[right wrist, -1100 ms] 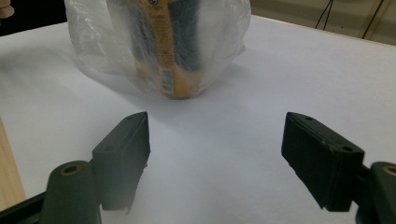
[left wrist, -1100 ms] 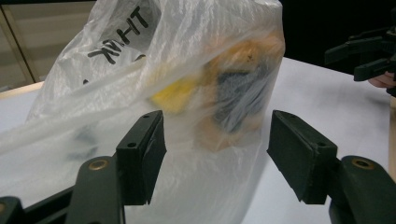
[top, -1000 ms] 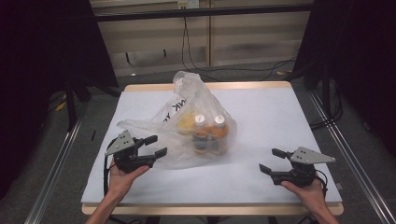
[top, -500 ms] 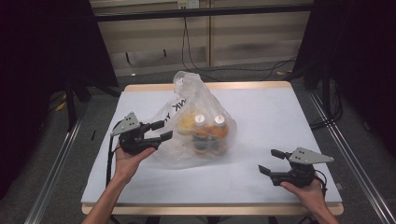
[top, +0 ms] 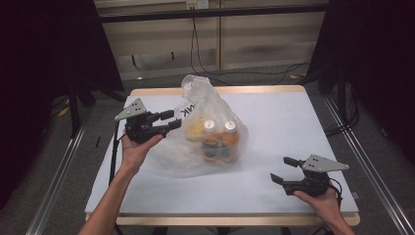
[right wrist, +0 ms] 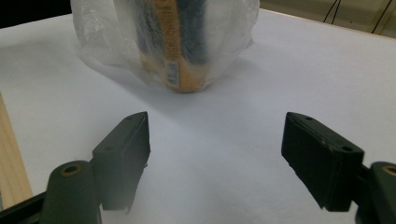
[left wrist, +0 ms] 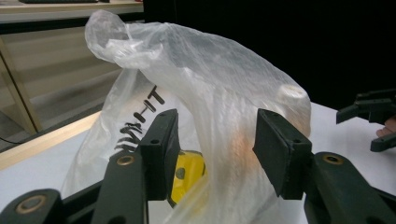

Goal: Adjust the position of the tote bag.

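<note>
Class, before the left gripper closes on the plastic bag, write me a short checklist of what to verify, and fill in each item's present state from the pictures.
1. Left gripper jaws open: ok.
2. Thin translucent white plastic bag lies between the left jaws: cannot tell; they frame it, but depth is unclear.
3. Left jaws touching the film: cannot tell.
4. White-capped orange bottles standing upright inside the bag: ok.
5. Right gripper open and apart from the bag, over the white table: ok.
6. Yellow object in the bag out of the pinch line: cannot tell.

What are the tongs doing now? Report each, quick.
Left tongs: open, raised beside the plastic bag, holding nothing.
Right tongs: open, empty, low over the table.
</note>
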`<state>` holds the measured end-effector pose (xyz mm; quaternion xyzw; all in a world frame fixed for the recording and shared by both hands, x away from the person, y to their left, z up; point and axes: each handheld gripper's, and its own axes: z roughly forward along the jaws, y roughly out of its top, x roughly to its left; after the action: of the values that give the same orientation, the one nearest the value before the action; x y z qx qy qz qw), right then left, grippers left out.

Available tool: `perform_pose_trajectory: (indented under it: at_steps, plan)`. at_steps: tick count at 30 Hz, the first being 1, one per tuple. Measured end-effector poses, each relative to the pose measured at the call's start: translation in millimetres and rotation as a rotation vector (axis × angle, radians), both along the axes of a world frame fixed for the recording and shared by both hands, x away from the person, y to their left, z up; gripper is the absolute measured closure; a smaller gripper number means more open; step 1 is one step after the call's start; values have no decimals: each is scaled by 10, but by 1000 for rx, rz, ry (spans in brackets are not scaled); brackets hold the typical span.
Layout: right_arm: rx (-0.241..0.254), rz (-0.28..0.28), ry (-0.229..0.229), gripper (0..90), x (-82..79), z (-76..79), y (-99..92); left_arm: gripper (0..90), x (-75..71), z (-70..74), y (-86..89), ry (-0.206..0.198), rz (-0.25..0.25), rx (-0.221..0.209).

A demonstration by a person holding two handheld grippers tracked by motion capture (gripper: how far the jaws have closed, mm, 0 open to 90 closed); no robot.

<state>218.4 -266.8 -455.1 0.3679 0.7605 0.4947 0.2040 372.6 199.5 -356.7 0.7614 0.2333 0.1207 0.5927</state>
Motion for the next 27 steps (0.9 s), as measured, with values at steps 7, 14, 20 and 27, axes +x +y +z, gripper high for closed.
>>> perform_pose_trajectory:
  at_steps: [7, 14, 20, 27]
  plan:
    - [1, 0, 4, 233, 0, -1, 2, 542, 149, 49, -85, 27, -40, 35]
    - [0, 1, 2, 232, -1, 1, 3, 488, 338, 124, -189, 51, -31, 59]
    - [-2, 6, 2, 231, -1, 0, 1, 458, 412, 165, -272, 61, -27, 55]
    - [-1, 8, 5, 229, -1, -1, 4, 410, 539, 98, -336, 89, 1, 41]
